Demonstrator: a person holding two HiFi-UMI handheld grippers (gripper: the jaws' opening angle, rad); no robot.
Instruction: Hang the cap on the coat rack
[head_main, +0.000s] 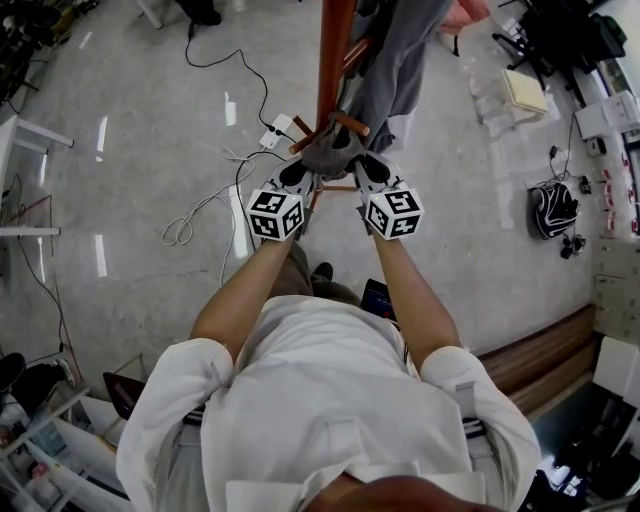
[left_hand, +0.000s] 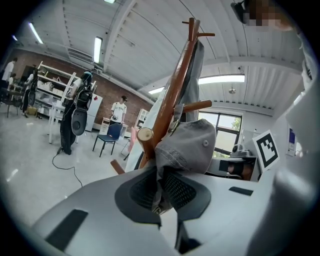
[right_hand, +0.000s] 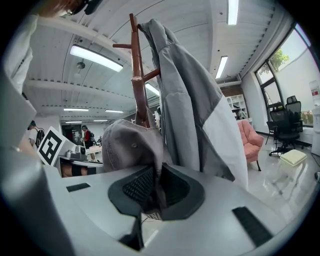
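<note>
A grey cap is held up against the brown wooden coat rack, between two of its lower pegs. My left gripper is shut on the cap's left edge, and the cap bulges just past a round-ended peg. My right gripper is shut on the cap's right edge; the cap sits in front of the rack's pole. The fabric hides both sets of fingertips.
A grey jacket hangs from the rack's top pegs, right beside the cap. On the floor lie a white power strip with cables and a black bag. A pink armchair stands at the right.
</note>
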